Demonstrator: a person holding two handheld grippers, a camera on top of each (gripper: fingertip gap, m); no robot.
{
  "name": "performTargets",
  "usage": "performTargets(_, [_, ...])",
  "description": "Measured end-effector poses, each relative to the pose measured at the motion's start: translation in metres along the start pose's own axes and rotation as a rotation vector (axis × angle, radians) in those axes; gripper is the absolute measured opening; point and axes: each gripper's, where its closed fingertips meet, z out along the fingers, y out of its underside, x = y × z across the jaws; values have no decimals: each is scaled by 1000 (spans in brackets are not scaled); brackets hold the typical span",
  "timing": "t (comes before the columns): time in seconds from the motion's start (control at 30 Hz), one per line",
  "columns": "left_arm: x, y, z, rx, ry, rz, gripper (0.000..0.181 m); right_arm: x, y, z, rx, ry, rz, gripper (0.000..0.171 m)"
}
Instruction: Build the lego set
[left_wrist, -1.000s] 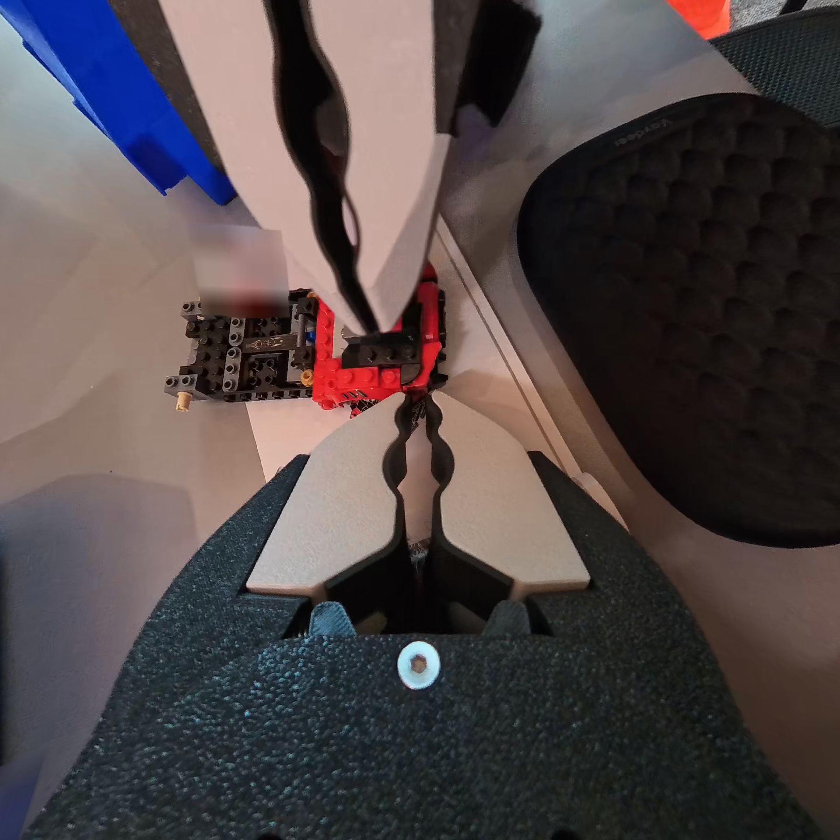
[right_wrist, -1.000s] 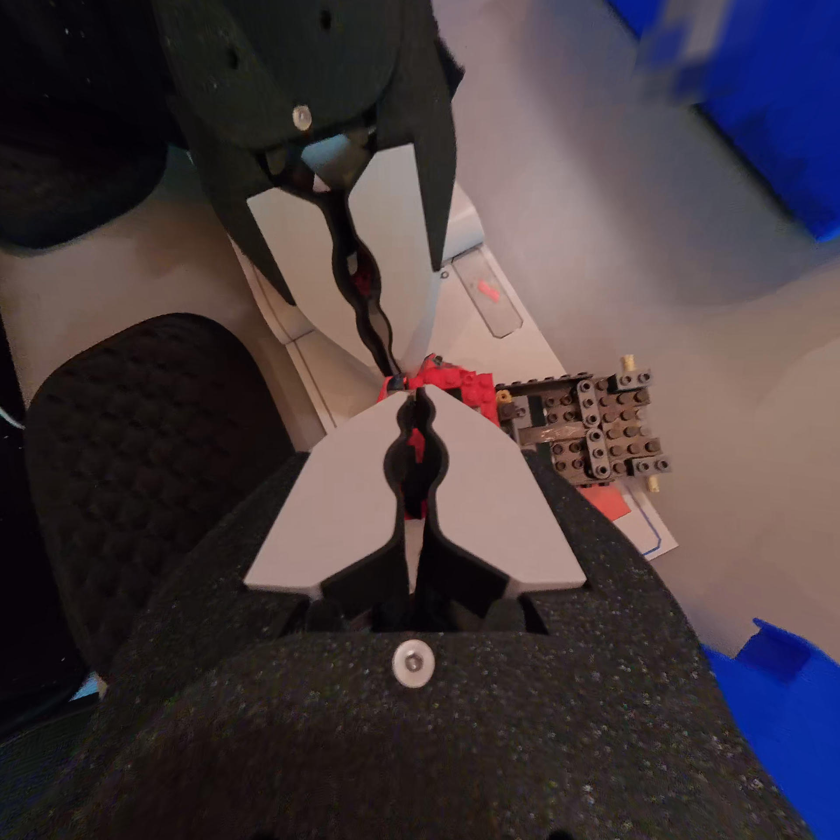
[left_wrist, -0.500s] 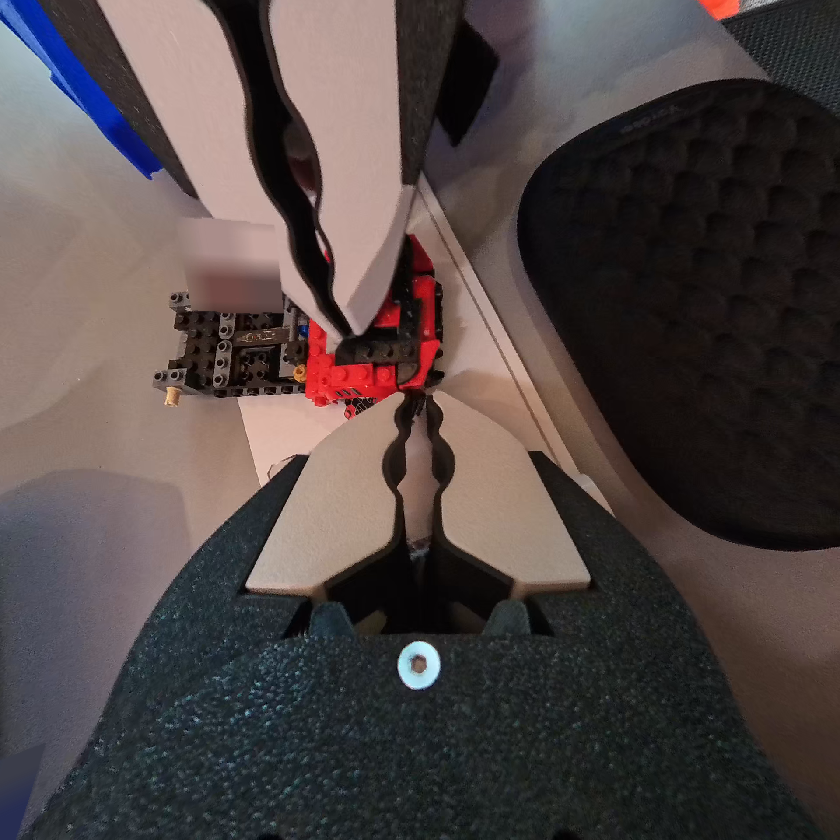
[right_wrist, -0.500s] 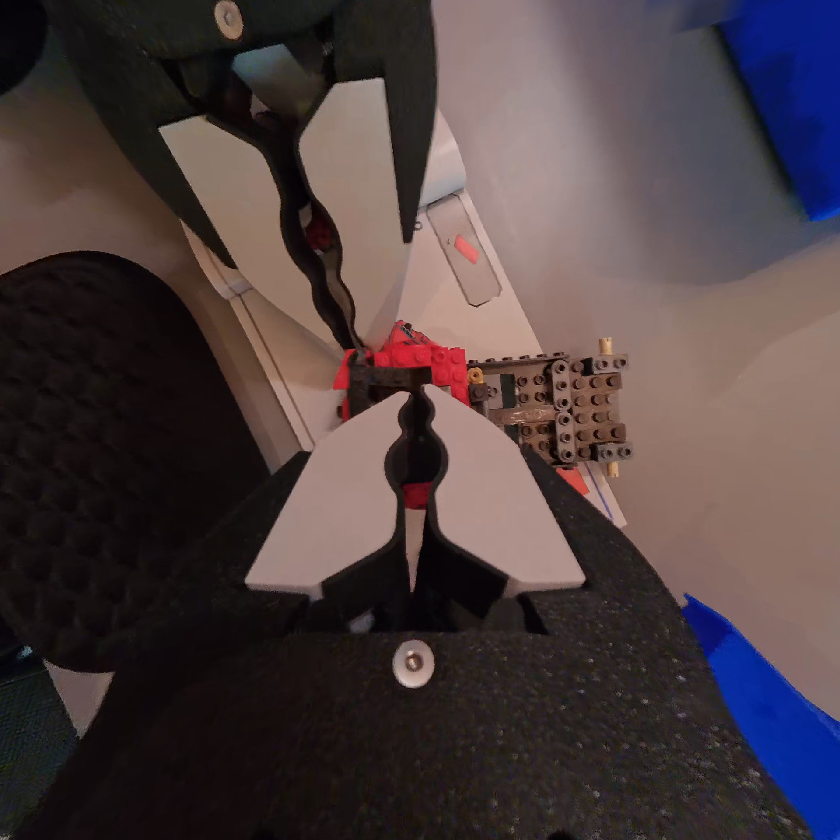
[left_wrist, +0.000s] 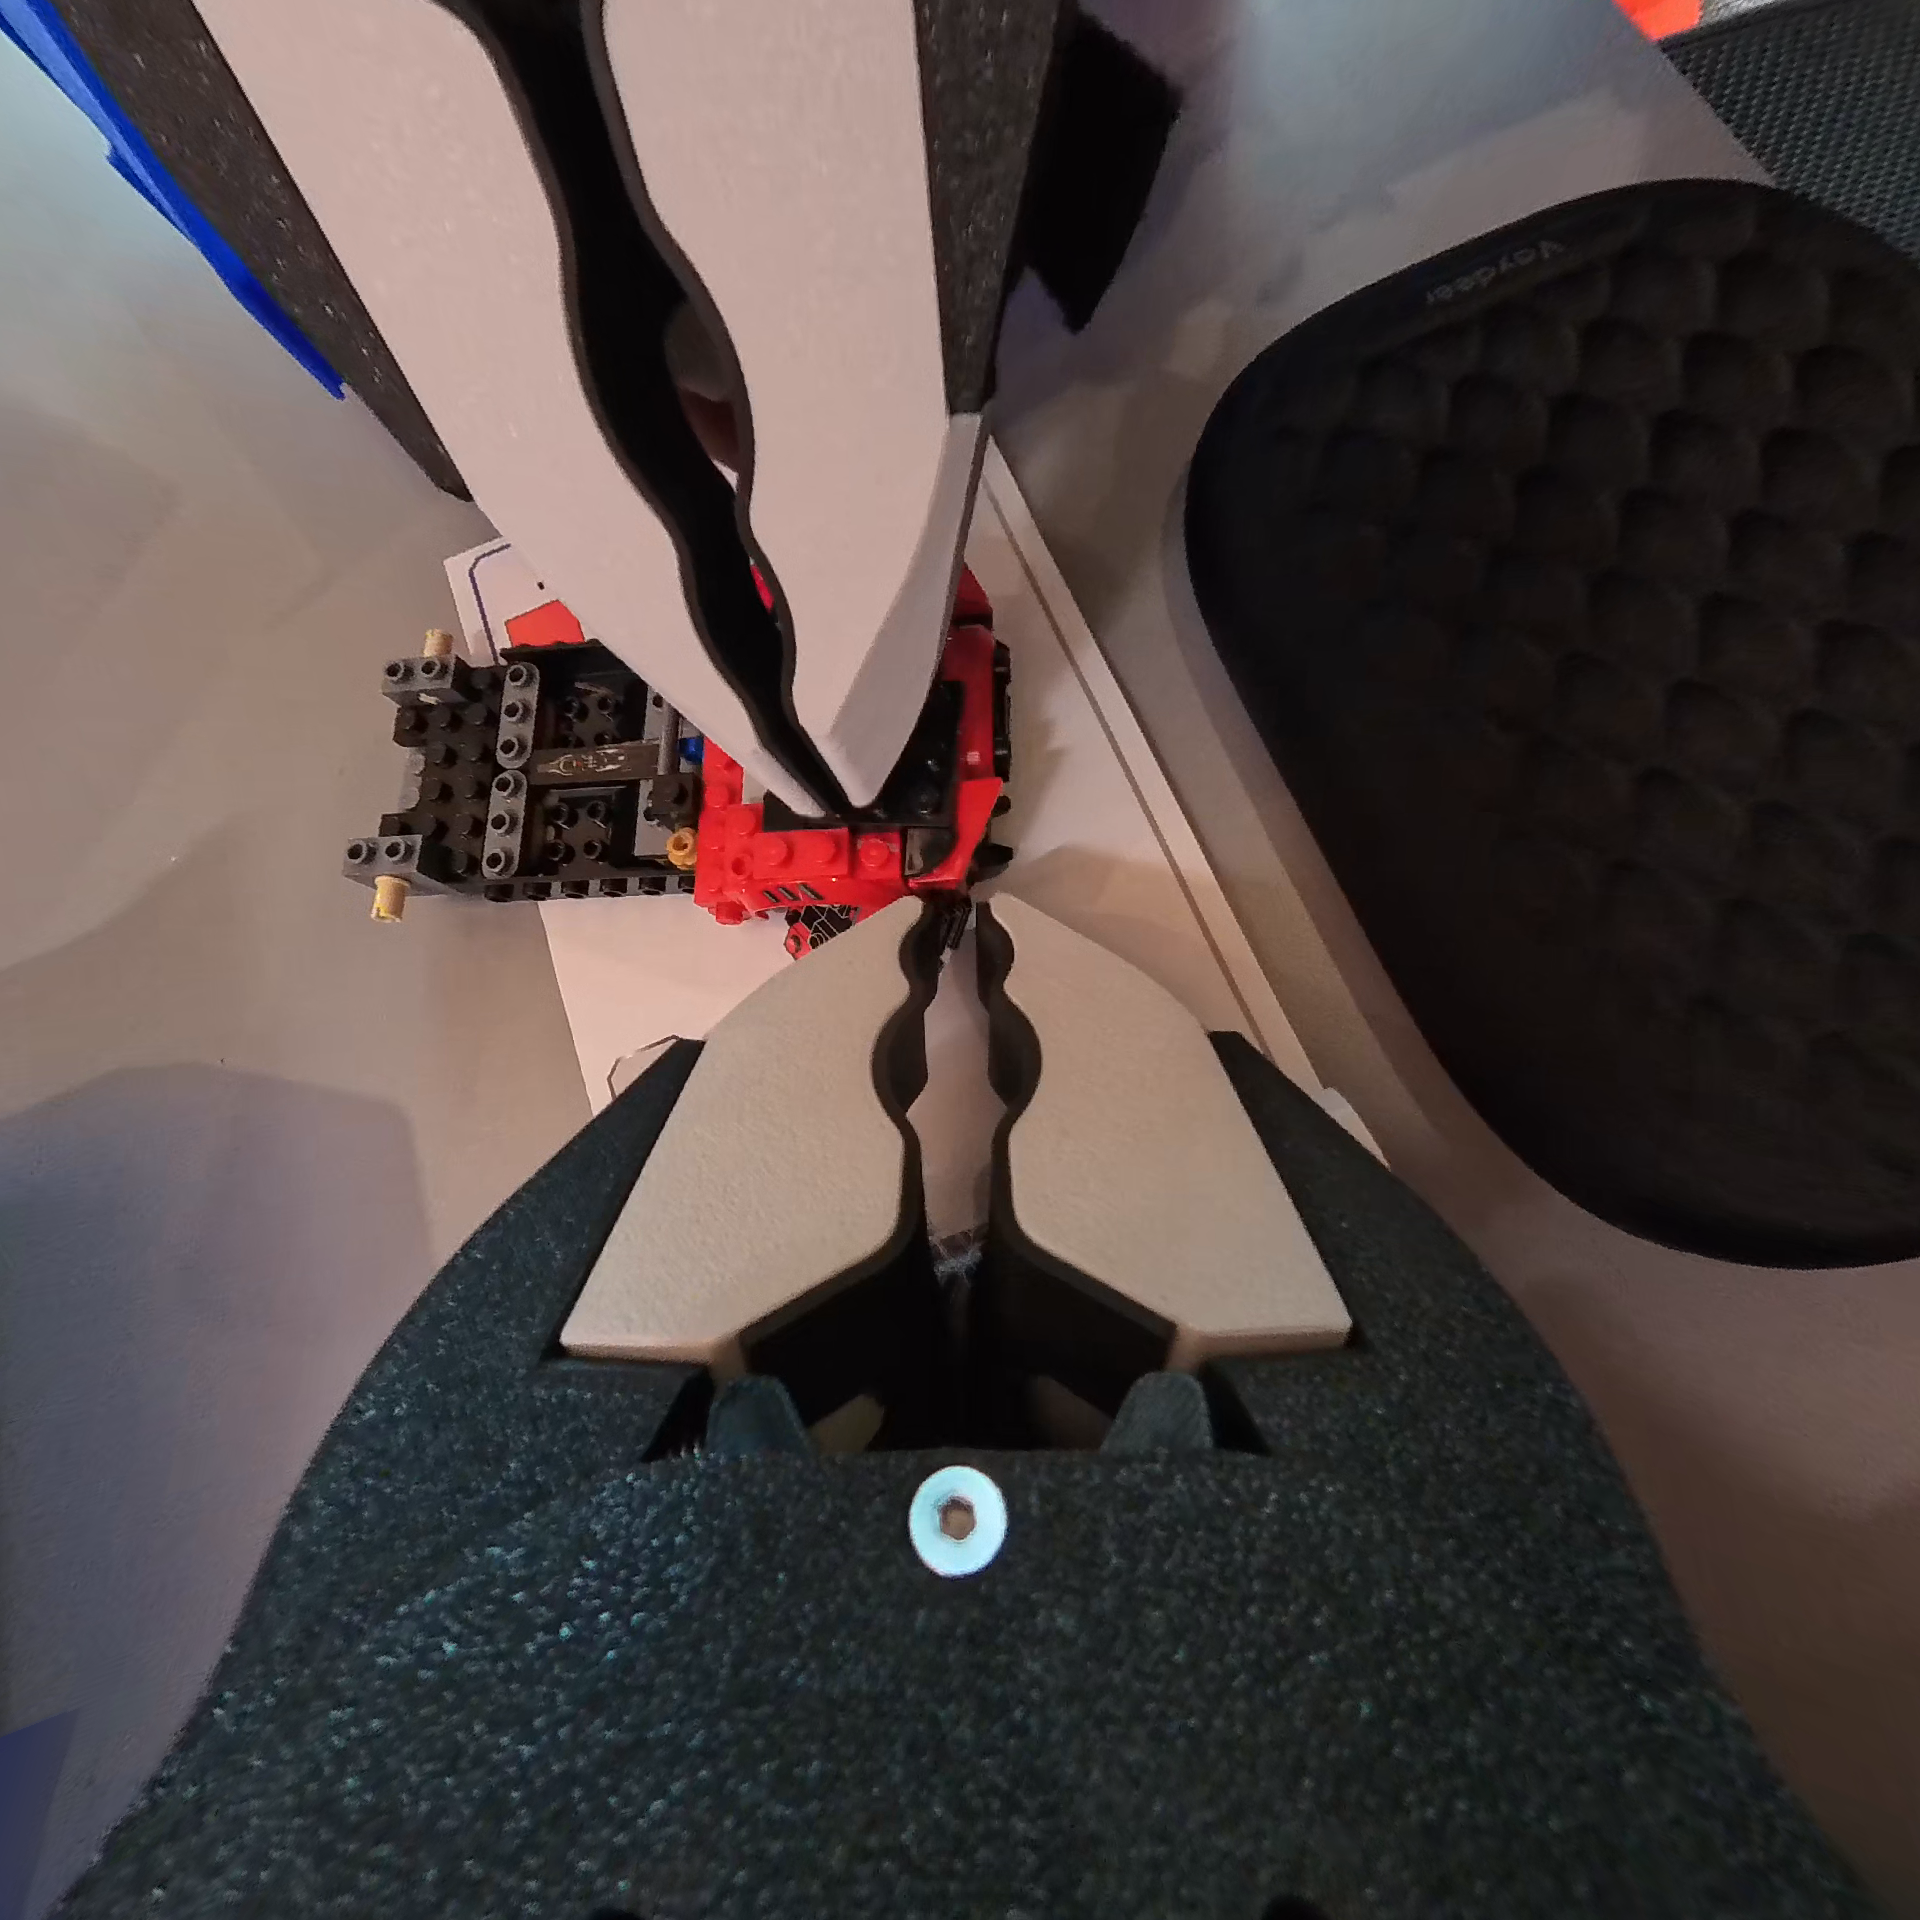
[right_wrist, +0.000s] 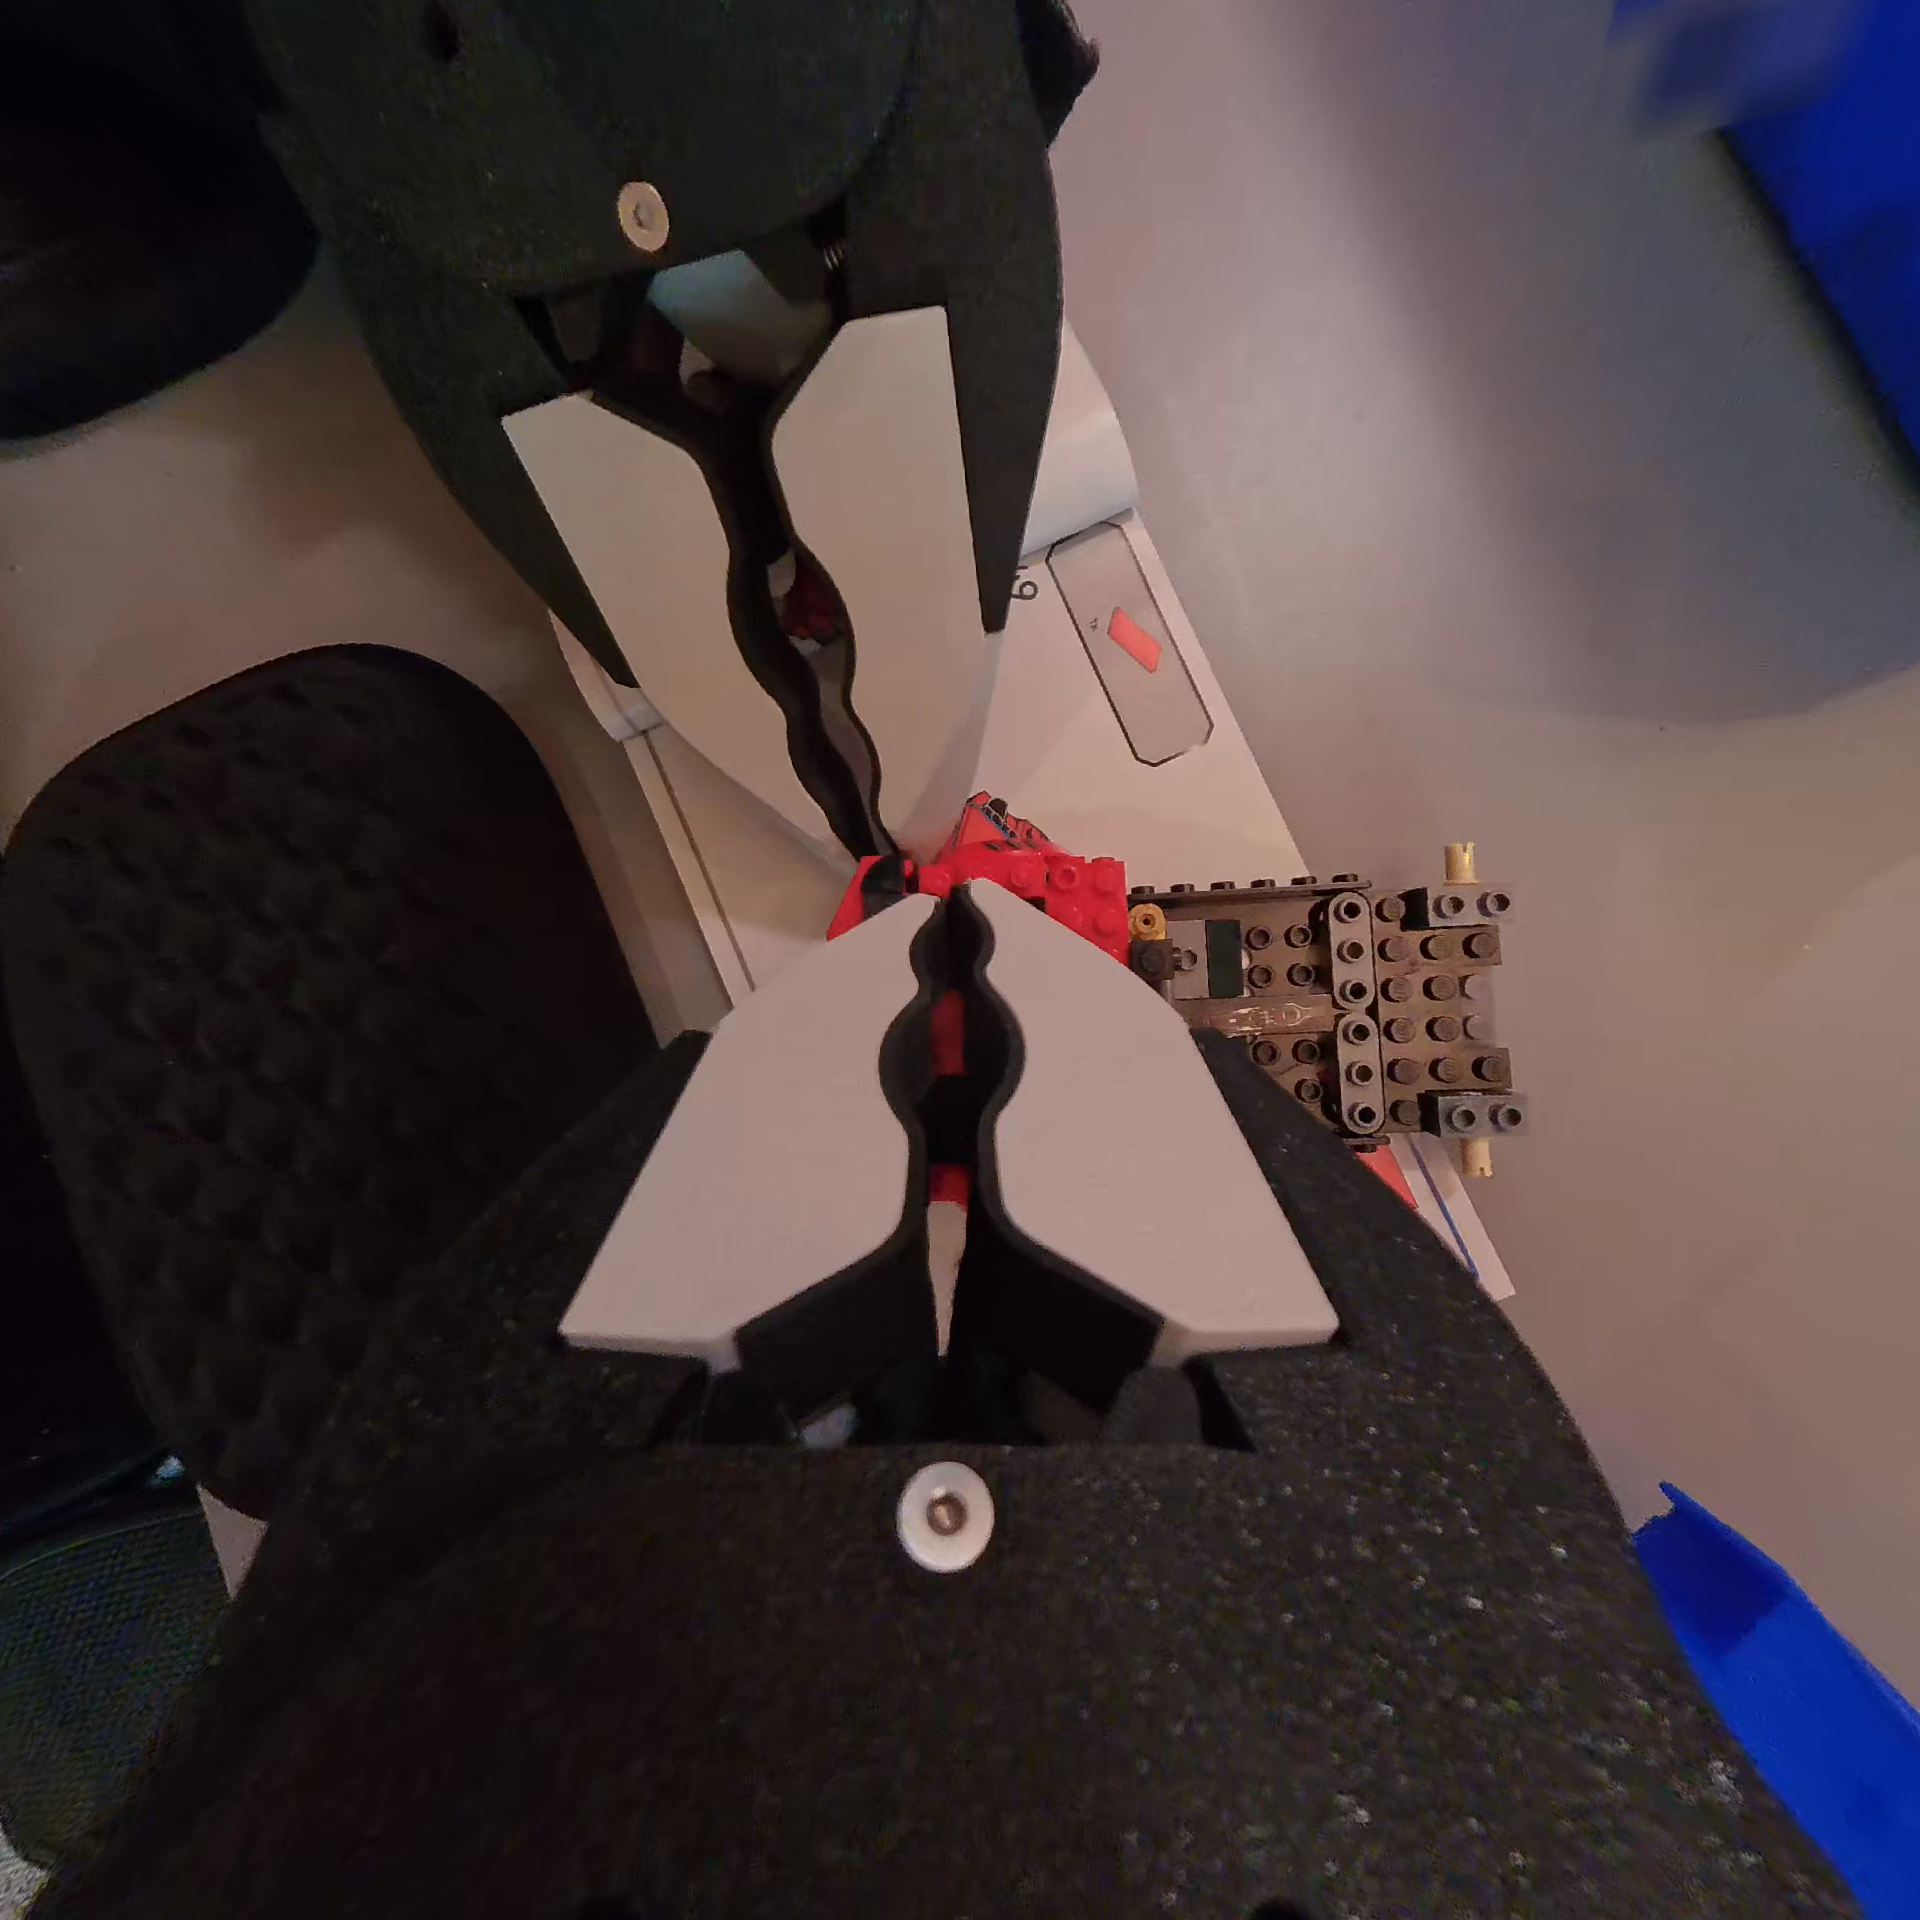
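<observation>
The lego model lies on a white instruction sheet (left_wrist: 644, 966). It has a red front section (left_wrist: 831, 857) and a black and grey studded chassis (left_wrist: 520, 769). My left gripper (left_wrist: 956, 920) is shut, and its tips pinch a small black part at the red section's near corner. My right gripper (left_wrist: 831, 821) comes down from the top, shut, with its tips pressed on the black plate (left_wrist: 925, 769) on top of the red section. In the right wrist view my right gripper (right_wrist: 951, 899) covers most of the red section (right_wrist: 1081, 894). The left gripper (right_wrist: 878, 862) meets it tip to tip, with the chassis (right_wrist: 1351, 1018) to the right.
A black dimpled cushion (left_wrist: 1610, 727) lies close to the right of the model, and shows at the left in the right wrist view (right_wrist: 260, 987). Blue bins stand at the far left (left_wrist: 156, 229) and along the right edge (right_wrist: 1818, 1714). The table is grey. Both grippers' tips are close together, under 4 cm apart.
My right gripper's tips have slid along the black plate toward my left gripper's tips. The model and my left gripper have stayed almost in place.
</observation>
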Motion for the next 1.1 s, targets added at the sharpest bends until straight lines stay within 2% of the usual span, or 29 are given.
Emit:
performTargets(0.4, [-2, -4, -3, 18, -15, 9, 6, -2, 0, 1, 34, -80, 32, 1])
performTargets(1.1, [-3, 1, -2, -52, -24, -83, 5, 1, -3, 4, 73, -28, -114, 1])
